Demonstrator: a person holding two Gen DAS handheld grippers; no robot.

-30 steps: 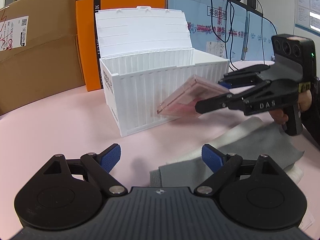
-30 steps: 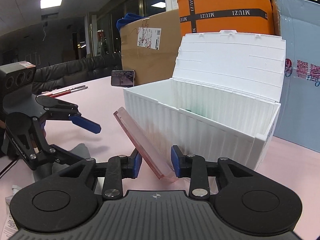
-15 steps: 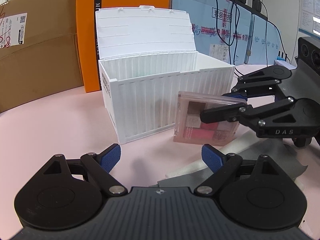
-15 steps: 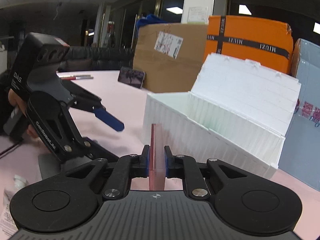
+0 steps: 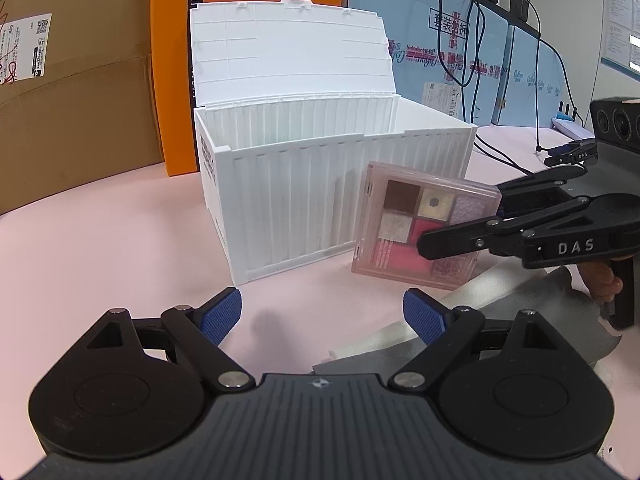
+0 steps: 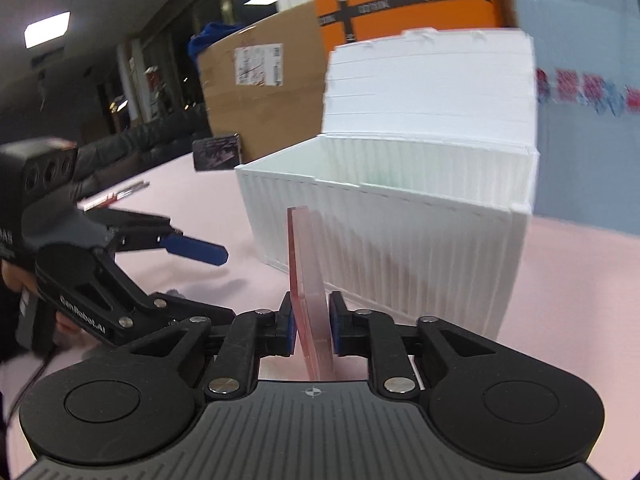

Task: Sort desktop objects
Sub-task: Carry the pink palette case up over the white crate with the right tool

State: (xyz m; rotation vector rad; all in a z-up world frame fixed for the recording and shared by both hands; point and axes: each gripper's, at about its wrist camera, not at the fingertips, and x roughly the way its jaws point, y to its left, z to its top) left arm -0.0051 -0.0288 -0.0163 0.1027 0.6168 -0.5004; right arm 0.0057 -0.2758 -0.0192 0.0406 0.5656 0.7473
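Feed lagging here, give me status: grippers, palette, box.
Right hand-held gripper opening, eyeshadow palette on edge between pads. Left hand-held gripper open, empty. White storage box lid up, path clear.

Two claws held over the tabletop

The left claw (image 5: 322, 314) is held low, its blue pads spread wide with nothing between them. The right claw (image 6: 312, 326) is pointed slightly downward; its jaws are opening, a thin pink palette (image 6: 306, 280) is seen edge-on between the pads, and fingers (image 5: 600, 280) are wrapped around its handle.
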